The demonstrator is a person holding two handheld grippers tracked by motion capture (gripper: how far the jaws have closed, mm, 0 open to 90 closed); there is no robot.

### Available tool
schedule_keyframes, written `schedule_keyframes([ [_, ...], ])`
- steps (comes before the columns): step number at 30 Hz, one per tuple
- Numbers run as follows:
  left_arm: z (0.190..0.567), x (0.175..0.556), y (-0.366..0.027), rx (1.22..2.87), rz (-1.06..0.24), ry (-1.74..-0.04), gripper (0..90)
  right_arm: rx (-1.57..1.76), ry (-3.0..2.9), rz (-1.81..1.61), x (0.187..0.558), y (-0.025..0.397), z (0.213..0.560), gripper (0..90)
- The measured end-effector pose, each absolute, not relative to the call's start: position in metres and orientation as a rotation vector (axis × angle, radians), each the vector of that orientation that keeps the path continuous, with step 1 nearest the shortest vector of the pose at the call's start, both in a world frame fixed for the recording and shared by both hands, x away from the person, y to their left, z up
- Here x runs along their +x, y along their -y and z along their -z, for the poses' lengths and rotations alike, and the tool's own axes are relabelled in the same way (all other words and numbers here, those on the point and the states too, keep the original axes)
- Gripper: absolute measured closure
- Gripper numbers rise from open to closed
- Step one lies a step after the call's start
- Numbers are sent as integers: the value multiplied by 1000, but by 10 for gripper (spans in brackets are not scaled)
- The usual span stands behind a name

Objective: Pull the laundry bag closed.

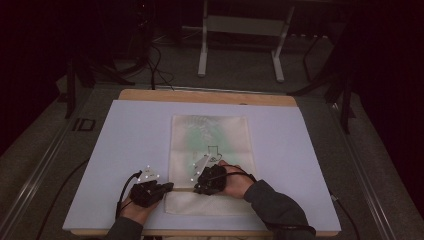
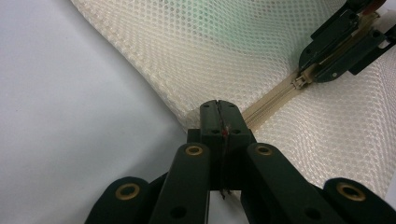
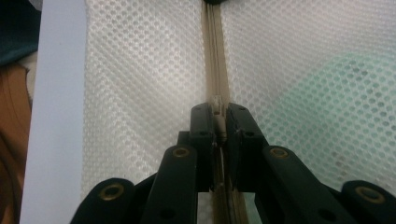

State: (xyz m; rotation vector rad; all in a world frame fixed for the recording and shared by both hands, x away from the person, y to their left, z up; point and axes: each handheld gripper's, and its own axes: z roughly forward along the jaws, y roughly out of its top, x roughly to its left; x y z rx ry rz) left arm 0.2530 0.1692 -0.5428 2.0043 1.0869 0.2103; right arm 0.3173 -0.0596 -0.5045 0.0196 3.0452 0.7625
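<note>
A cream mesh laundry bag [image 1: 210,150] lay flat on a pale sheet covering the surface [image 1: 125,150], near the person's edge, with a green item faintly visible through the netting. A beige zipper [image 2: 273,100] ran across the bag close to its near end.

The left gripper [image 1: 167,187] sat at the bag's left edge; in the left gripper view its fingers [image 2: 209,122] were pressed together on the corner of the mesh where the zipper tape ends, pinching the fabric. The right gripper [image 1: 200,186] sat just beside it on the zipper line; in the right gripper view its fingers [image 3: 201,126] were closed on the small zipper pull [image 3: 218,116], with the zipper track running straight ahead.

The likely trouble was slippage. The pull tab was small and smooth, so a sideways or twisting tug could let it slide out of the right fingers. The left hold was only on a thin fold at the very corner; if it gave way, the whole bag would drag along the surface instead of the slider moving. Loose mesh could also bunch and snag in the slider.
</note>
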Motion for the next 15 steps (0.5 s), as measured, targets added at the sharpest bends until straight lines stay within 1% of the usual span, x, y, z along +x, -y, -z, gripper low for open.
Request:
schedule_keyframes([
  [15,543,253,-170,2001,-206,-1087,895,17,-3049,-745,317,67,504,823],
])
